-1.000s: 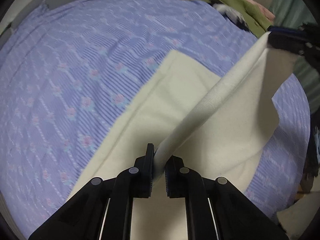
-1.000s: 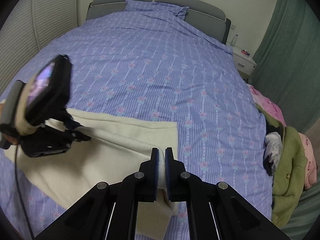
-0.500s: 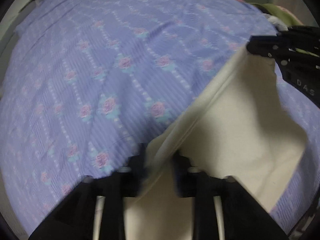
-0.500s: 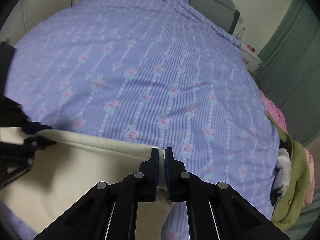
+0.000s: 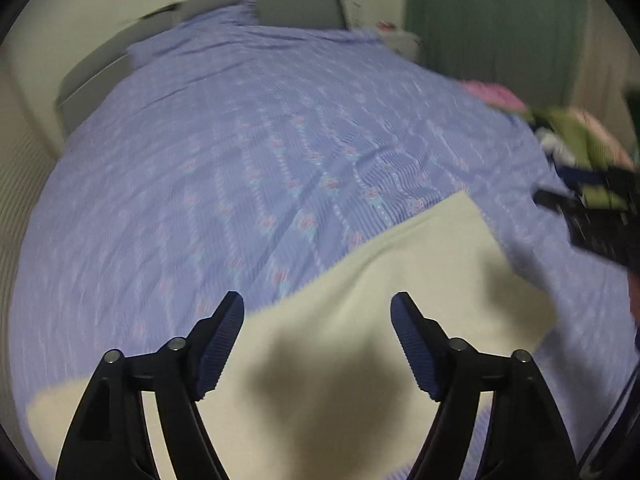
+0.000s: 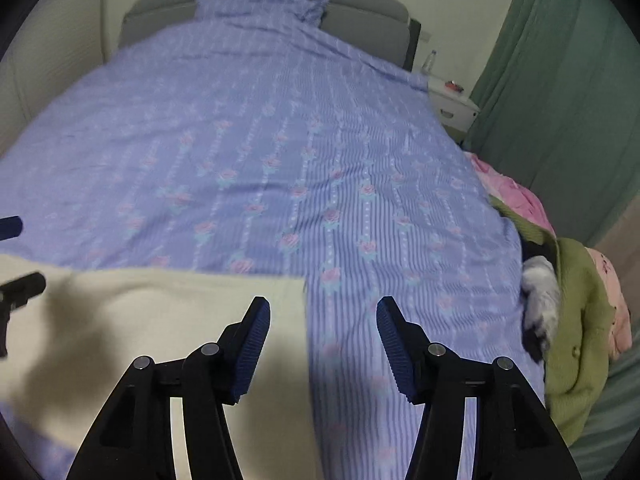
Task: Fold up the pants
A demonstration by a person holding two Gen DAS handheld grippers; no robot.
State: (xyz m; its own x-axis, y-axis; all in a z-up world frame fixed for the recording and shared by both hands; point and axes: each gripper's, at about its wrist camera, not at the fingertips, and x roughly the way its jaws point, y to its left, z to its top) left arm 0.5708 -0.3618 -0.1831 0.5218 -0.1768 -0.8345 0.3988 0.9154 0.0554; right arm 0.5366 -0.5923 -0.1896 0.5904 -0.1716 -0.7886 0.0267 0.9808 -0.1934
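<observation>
Near the foot edge of the bed (image 6: 280,128) I see the cream pants (image 6: 168,320) lying flat, long axis running across the bedspread, right end square. My left gripper (image 5: 317,312) and right gripper (image 6: 323,316) both hover spread wide, holding nothing. Bare bedspread stretches toward the headboard (image 6: 352,20); heaped clothes (image 6: 572,312) crowd the right edge.

Gray headboard (image 6: 360,12), seemingly green curtain (image 6: 560,80)
</observation>
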